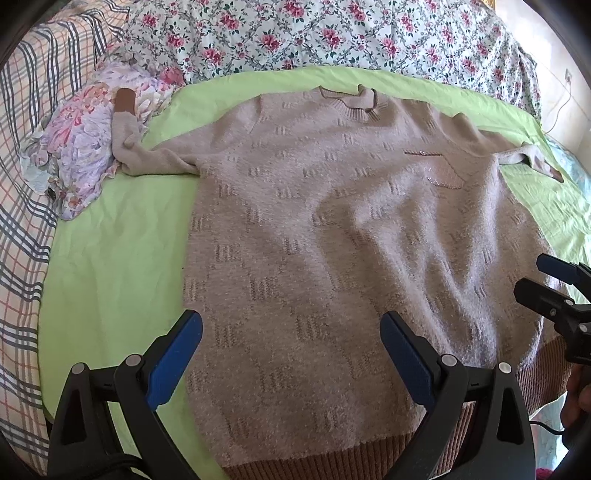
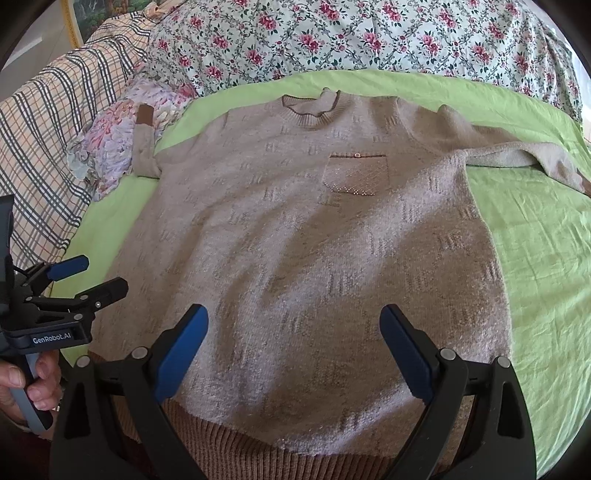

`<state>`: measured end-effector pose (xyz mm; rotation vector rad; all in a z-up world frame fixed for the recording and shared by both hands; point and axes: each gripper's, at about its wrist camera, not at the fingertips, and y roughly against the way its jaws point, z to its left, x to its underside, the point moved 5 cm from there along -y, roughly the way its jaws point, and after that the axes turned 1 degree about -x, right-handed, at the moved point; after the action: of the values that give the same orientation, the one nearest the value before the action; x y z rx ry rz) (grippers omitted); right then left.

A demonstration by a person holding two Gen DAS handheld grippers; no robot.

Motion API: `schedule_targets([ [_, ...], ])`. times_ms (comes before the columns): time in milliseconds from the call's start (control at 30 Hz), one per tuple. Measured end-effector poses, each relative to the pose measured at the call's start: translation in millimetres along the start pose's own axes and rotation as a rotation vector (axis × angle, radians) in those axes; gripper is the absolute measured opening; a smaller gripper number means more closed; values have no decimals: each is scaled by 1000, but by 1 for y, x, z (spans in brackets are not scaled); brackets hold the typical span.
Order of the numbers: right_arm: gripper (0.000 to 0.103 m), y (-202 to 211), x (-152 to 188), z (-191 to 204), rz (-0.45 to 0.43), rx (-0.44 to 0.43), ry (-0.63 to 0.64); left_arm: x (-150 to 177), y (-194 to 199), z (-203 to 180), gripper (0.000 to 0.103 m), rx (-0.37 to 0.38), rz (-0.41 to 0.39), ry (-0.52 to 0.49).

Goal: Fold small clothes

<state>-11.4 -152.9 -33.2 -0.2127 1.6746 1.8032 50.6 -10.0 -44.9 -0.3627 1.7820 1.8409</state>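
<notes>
A beige knitted sweater [image 1: 332, 229] lies flat, front up, on a green sheet [image 1: 110, 258], collar far, brown ribbed hem near; it also shows in the right wrist view [image 2: 314, 258]. Its chest pocket [image 2: 356, 173] glitters. Both sleeves are spread out; the left cuff [image 1: 125, 99] rests on a floral cloth. My left gripper [image 1: 291, 332] is open and empty above the hem's left part. My right gripper [image 2: 293, 328] is open and empty above the hem's middle. Each gripper shows in the other's view: right [image 1: 535, 277], left [image 2: 99, 275].
A crumpled floral cloth [image 1: 81, 147] lies at the far left. A flowered quilt [image 1: 332, 33] is bunched behind the sheet. A plaid blanket [image 1: 22, 221] lies on the left. Bare green sheet [image 2: 546, 258] lies right of the sweater.
</notes>
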Motion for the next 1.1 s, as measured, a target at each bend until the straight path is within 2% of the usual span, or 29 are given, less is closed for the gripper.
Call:
schedule_targets([
  [200,94,2,-1,-17,5,8,-47,-8,-7,0,97,13,1,9],
  [300,94,5,-2,-33,19,39,-86,-13,-12,0,97,15,12,13],
  [567,94,23,-14,-96,-59,40,-224,-35,-22,-7,97,19,8,8],
  [667,94,36,-22,-135,-90,62,-296,-46,-26,-7,97,13,1,7],
  [867,93,68,-49,-239,-175,146,-487,-69,-32,-10,97,11,-10,14],
  [933,87,75,-61,-277,-213,181,-530,-75,-35,-14,97,14,-8,14],
  [1000,74,76,-71,-315,-228,229,-587,-77,-40,-19,97,16,0,10],
  [1100,64,71,-89,-377,-254,271,-685,-78,-48,-27,97,22,20,0],
])
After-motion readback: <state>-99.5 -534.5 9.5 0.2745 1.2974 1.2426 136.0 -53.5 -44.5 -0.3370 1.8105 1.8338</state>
